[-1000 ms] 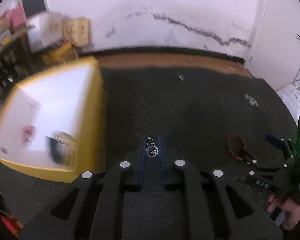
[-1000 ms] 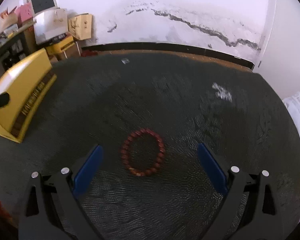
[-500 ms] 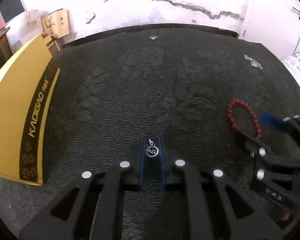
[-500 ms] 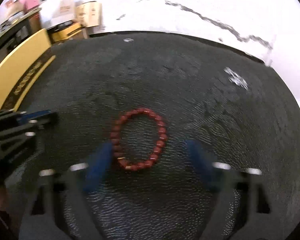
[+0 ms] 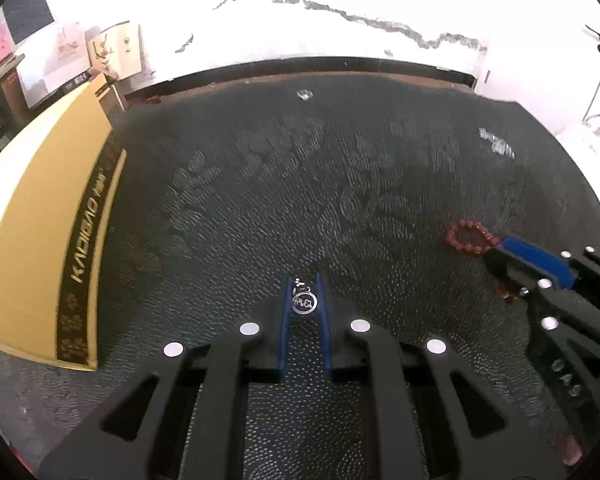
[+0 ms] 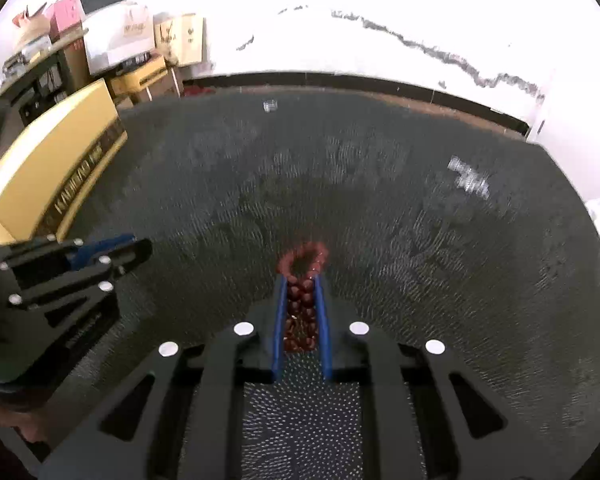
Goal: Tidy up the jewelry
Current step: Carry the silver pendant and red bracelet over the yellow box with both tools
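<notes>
Bench: the dark textured mat (image 5: 340, 200) over the bench fills both views and carries all the pieces; it looks the same as a second ago.
Box: the long yellow cardboard box with a dark printed band (image 5: 40, 240) lies at the left edge of the mat, well apart from both grippers. It is probably where the jewelry goes, though its inside does not show now.
Right gripper: the right gripper (image 6: 302, 280) stood spread wide around the bracelet a second ago; its blue pads have just been closing and are now pressed onto the beads between them.
Left gripper: the left gripper (image 5: 304, 286) is pinched nearly together on the pendant, as it was a second ago. In its own view the box now sits further left and the mat fills more of the picture.
Bracelet: the round bracelet of dark red beads (image 6: 302, 276) is squeezed from a ring into a narrow double row between the right pads, with a small loop poking out ahead of the tips. From the left wrist view it appears to hang just above the mat, though that is hard to tell.
Pendant: the small round silver pendant with a short chain end (image 5: 305, 302) sits clamped between the left pads, above the mat.
Meaning: both pieces are now in hand, so the pick-up looks finished and carrying them to the box seems the step ahead.
</notes>
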A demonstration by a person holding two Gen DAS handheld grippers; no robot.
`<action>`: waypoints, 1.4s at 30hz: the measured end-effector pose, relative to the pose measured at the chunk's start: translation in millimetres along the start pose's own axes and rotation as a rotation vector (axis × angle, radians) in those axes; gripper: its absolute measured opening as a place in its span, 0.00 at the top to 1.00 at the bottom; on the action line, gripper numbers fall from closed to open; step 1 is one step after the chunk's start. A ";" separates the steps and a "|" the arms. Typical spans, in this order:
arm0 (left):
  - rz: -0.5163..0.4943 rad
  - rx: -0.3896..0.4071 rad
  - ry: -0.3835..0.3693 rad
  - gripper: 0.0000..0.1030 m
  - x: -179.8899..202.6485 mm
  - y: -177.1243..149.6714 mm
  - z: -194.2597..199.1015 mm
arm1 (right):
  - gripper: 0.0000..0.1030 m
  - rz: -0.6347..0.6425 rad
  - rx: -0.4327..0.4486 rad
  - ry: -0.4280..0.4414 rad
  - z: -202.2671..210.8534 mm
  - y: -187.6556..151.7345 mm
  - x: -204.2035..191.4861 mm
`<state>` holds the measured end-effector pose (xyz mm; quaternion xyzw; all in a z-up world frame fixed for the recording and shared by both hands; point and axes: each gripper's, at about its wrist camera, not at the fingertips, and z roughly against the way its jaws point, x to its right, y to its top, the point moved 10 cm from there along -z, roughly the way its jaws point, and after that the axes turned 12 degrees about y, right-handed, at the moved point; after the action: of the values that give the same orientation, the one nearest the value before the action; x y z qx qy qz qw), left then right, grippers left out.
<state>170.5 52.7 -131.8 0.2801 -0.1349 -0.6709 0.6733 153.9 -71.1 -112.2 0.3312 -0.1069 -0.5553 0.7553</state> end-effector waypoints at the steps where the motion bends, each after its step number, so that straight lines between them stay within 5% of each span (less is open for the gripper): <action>1: 0.003 0.005 0.004 0.88 -2.8 2.5 3.8 | 0.86 0.005 0.013 -0.003 7.2 6.3 -5.3; 12: 0.060 0.079 0.036 0.88 -65.2 37.5 66.2 | 0.86 0.069 0.091 0.055 61.9 69.4 -94.5; 21: 0.140 0.119 0.123 0.88 -183.8 48.2 115.0 | 0.86 0.166 0.132 0.138 81.3 116.1 -217.6; 27: 0.221 0.121 0.226 0.88 -298.4 39.3 132.9 | 0.86 0.232 0.121 0.211 70.2 133.5 -311.3; 35: 0.300 0.086 0.298 0.88 -404.9 14.4 120.9 | 0.86 0.270 0.082 0.280 31.7 144.2 -404.5; 42: 0.333 0.028 0.253 0.88 -422.1 -4.5 75.0 | 0.86 0.259 0.025 0.243 -17.7 132.7 -418.7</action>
<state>98.2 451.4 8.1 0.3455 -0.1029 -0.5079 0.7823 114.3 338.3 42.9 0.3889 -0.0635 -0.4080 0.8236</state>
